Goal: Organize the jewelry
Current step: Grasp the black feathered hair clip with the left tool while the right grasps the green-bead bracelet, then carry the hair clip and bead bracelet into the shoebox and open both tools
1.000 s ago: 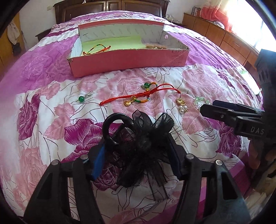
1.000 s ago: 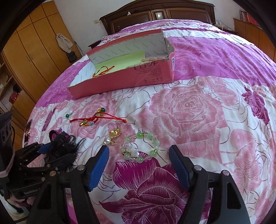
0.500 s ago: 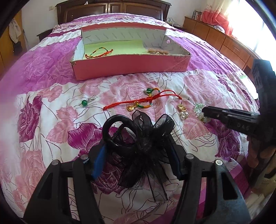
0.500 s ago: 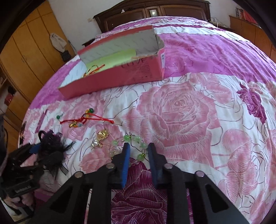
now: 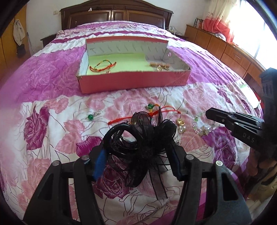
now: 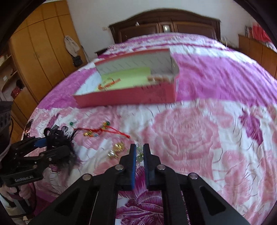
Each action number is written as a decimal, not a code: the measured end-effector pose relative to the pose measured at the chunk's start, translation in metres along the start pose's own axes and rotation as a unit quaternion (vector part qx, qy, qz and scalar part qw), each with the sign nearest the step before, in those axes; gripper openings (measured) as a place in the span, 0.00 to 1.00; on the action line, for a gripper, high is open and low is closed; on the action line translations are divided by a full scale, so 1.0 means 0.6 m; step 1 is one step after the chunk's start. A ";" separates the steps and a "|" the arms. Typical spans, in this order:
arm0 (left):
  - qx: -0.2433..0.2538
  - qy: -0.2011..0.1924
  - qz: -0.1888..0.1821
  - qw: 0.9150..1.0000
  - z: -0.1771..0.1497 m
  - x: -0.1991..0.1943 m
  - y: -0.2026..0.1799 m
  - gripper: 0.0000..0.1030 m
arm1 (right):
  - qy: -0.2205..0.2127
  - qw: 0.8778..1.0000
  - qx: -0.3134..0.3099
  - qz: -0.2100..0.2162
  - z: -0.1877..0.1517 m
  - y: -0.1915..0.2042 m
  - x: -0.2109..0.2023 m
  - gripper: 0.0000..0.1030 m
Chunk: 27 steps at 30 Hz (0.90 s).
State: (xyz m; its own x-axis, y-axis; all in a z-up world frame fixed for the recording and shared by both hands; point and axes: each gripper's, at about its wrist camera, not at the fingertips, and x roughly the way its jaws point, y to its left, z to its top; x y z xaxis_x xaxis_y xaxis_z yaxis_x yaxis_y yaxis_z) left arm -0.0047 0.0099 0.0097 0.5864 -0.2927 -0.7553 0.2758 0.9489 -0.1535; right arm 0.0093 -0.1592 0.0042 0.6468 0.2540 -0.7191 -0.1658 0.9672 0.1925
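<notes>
My left gripper is shut on a black lace hair bow and holds it above the bedspread; it also shows in the right wrist view. My right gripper is shut on a pale green bead bracelet, whose beads hang below its tip in the left wrist view. A red cord bracelet, a green bead earring and a gold charm lie on the bed. The pink box with a green liner holds a braided cord bracelet and a gold piece.
The flowered bedspread covers a large bed with a dark wooden headboard. Wooden wardrobes stand at the left, low drawers at the right by a bright window.
My right gripper closed on the bead bracelet and lifted it off the bed. My left gripper rose with the black bow, so the box interior shows more.
</notes>
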 end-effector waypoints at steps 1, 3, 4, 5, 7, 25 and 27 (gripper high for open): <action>-0.001 -0.004 0.000 1.000 0.001 -0.002 0.000 0.53 | -0.009 1.000 -0.007 0.001 0.002 0.005 -0.007 0.09; -0.001 -0.014 0.002 1.000 0.005 -0.009 -0.002 0.53 | -0.026 1.000 -0.018 0.001 0.006 0.013 -0.018 0.09; 0.000 -0.019 0.003 1.000 0.007 -0.011 -0.003 0.53 | -0.034 0.999 -0.025 0.000 0.009 0.016 -0.024 0.09; 0.001 -0.025 0.005 1.000 0.009 -0.014 -0.004 0.53 | -0.042 0.999 -0.031 -0.002 0.010 0.020 -0.029 0.09; 0.005 -0.038 0.008 0.999 0.013 -0.022 -0.006 0.53 | -0.057 0.998 -0.040 -0.004 0.014 0.026 -0.038 0.09; -0.014 -0.144 0.022 0.989 0.069 -0.043 0.007 0.53 | -0.145 0.988 -0.056 -0.018 0.064 0.039 -0.066 0.09; -0.017 -0.156 0.026 0.987 0.076 -0.044 0.011 0.53 | -0.152 0.987 -0.054 -0.018 0.072 0.038 -0.063 0.09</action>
State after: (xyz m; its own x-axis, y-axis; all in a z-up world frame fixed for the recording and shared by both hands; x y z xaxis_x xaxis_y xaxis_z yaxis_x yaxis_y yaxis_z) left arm 0.0163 0.0185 0.0576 0.8060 -0.2614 -0.5311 0.2167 0.9652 -0.1462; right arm 0.0130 -0.1468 0.0648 0.8441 0.2212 -0.4884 -0.2057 0.9748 0.0860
